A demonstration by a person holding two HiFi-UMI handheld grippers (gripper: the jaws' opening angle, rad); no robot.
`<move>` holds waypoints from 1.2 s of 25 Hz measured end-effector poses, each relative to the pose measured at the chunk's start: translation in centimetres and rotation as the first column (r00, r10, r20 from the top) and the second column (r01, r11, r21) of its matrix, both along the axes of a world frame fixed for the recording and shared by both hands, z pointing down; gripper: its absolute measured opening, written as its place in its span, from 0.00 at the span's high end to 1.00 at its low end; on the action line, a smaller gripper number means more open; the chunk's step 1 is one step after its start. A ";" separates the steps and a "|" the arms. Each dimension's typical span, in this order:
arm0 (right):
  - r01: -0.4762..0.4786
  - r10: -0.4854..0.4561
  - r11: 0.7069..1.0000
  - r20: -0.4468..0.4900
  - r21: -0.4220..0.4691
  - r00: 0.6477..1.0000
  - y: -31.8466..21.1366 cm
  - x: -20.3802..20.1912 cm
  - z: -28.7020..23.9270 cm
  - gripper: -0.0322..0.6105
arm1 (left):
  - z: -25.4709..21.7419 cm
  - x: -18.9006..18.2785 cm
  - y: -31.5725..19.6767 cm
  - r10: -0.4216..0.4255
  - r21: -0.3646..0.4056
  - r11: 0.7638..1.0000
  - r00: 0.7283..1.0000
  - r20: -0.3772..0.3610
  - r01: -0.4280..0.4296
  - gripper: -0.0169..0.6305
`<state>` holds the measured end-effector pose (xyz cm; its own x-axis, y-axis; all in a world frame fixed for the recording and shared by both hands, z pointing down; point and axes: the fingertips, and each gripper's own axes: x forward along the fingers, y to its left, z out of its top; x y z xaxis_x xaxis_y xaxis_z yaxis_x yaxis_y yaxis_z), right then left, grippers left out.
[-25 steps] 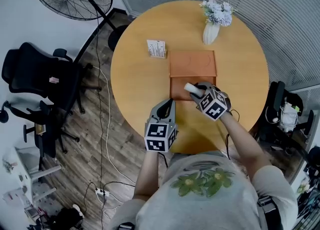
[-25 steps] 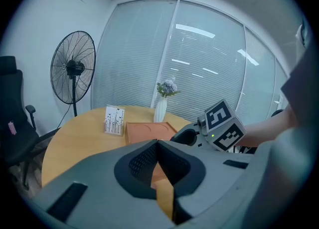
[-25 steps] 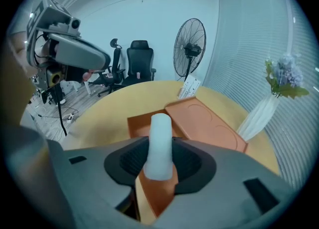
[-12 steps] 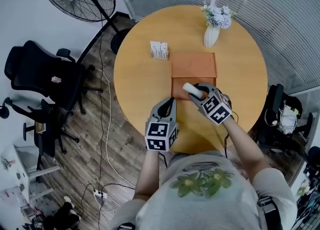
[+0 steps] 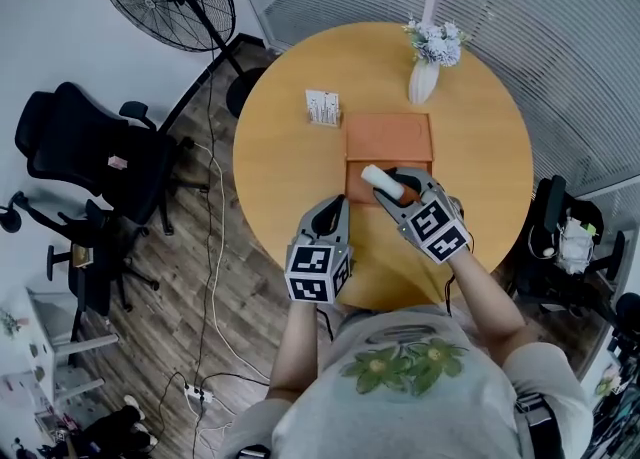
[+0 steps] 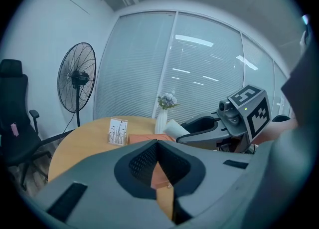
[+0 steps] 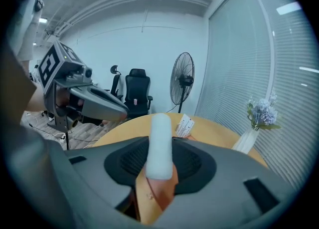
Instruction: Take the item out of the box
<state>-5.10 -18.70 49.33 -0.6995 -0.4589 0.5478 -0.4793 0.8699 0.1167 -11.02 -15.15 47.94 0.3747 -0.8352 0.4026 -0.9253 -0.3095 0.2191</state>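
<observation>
right gripper [image 5: 393, 183] has lifted, pinching the white roll [image 5: 376, 177] above the round table [image 5: 280, 147]; left gripper [image 5: 336, 205] pressed together.

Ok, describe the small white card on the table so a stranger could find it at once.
Start at the round wooden table. On it lies a flat orange box; the card stands just off the box's far left corner. Unlike the white vase of flowers, it is flat, rectangular and printed with dark marks.

Evenly bright indoor light, soft shadows, sharp head view; both gripper views curve into dark fisheye corners.
</observation>
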 end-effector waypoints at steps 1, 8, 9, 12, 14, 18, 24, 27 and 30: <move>-0.006 0.006 1.000 0.013 0.010 1.000 0.1 0.0 -0.5 0.71 | -0.3 0.0 0.1 -0.001 0.003 1.000 1.000 -0.010 0.001 0.98; -0.043 0.034 0.996 0.110 0.081 0.993 1.0 0.4 -4.3 0.71 | -1.9 0.1 0.3 -0.002 0.036 0.999 1.000 -0.026 0.002 0.98; -0.048 0.037 0.995 0.124 0.086 0.992 1.2 0.4 -4.8 0.71 | -2.1 0.1 0.3 -0.001 0.039 0.999 1.000 -0.028 0.002 0.98; -0.063 0.046 0.993 0.158 0.100 0.986 1.6 0.8 -5.9 0.71 | -2.6 0.3 0.4 0.001 0.046 0.999 0.999 -0.035 0.001 0.98; -0.068 0.049 0.992 0.167 0.109 0.985 1.9 1.1 -6.3 0.71 | -2.9 0.4 0.5 0.002 0.051 0.999 0.999 -0.036 0.000 0.98; -0.084 0.059 0.989 0.197 0.121 0.979 2.6 1.4 -7.5 0.71 | -3.4 0.8 0.6 0.008 0.065 0.998 0.999 -0.038 -0.006 0.98; -0.110 0.077 0.985 0.232 0.135 0.970 3.7 2.4 -8.7 0.72 | -4.2 1.3 1.1 0.018 0.075 0.997 0.998 -0.056 -0.014 0.98; -0.119 0.082 0.982 0.238 0.146 0.968 4.3 2.7 -9.1 0.72 | -4.5 1.6 1.4 0.022 0.081 0.997 0.998 -0.060 -0.018 0.98; -0.130 0.088 0.980 0.258 0.150 0.962 5.0 3.0 -9.5 0.72 | -4.9 1.8 1.8 0.026 0.089 0.996 0.998 -0.063 -0.020 0.98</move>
